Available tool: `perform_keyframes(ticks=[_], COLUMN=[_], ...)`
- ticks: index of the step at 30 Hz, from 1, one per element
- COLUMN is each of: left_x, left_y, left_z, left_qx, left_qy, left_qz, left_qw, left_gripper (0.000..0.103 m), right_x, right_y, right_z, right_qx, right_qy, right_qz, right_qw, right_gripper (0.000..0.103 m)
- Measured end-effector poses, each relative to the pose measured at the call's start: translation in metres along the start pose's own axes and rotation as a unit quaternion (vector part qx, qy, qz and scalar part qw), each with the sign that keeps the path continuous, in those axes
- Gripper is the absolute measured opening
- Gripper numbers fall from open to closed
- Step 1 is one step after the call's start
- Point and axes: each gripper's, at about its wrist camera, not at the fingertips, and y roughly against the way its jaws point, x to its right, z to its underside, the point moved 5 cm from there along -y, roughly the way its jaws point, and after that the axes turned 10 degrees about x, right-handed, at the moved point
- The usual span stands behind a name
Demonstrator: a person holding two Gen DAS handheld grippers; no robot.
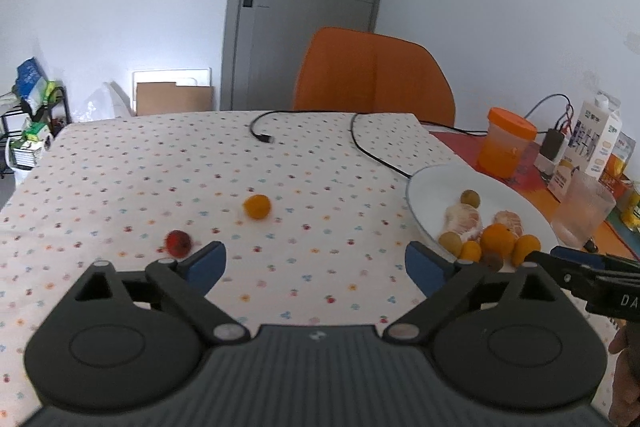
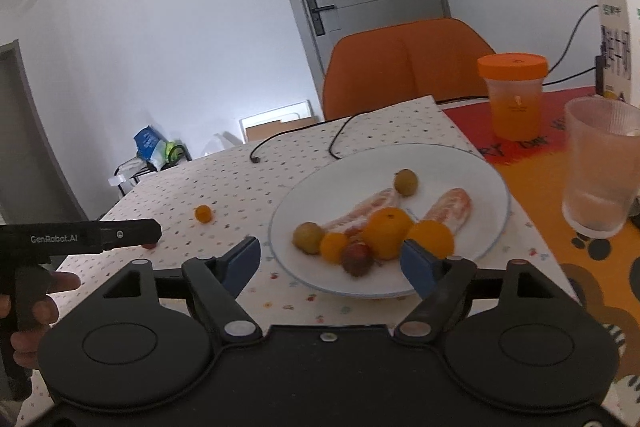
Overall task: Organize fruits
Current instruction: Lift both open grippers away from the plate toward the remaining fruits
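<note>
A white plate (image 2: 460, 163) holds several fruits: oranges, kumquats, green-brown round fruits, peeled citrus segments and a red lychee (image 2: 357, 255). It also shows in the left wrist view (image 1: 432, 183). On the dotted tablecloth lie a loose kumquat (image 1: 257, 206), which also shows in the right wrist view (image 2: 203, 213), and a red lychee (image 1: 178, 243). My left gripper (image 1: 316, 267) is open and empty above the cloth, the lychee just beyond its left finger. My right gripper (image 2: 330, 261) is open and empty over the plate's near edge.
A black cable (image 1: 360, 143) runs across the far cloth. An orange-lidded jar (image 2: 514, 95), a clear plastic cup (image 2: 602, 167) and a milk carton (image 1: 596, 139) stand at the right. An orange chair (image 1: 372, 75) is behind the table.
</note>
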Motion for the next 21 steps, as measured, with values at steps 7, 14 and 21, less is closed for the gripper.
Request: perform_keyframes(ticks=[7,14,21], left_x=[-0.023,-0.049,-0.072], left_y=[0.018,0.039,0.051], left_z=[0.005,0.009,0.009], left_qx=[0.003,0.004,0.004], left_qy=[0.011,0.021,0.038], left_qz=[-0.015,-0.029,-0.039], left_qw=[0.9998,0.9994,0.9985], left_gripper=[0.098,0.098,0.098], right_x=[-0.024,-0.051,-0.077], right_y=[-0.002,-0.001,-0.006], right_z=[-0.002,-0.001,0.001], right_qx=[0.0,-0.006,-0.015], right_qy=[0.013,0.022,0.041], right_qz=[-0.014,-0.031,-0.047], right_qw=[1.0,0.999,0.998], right_gripper=[0.087,0.091,0.091])
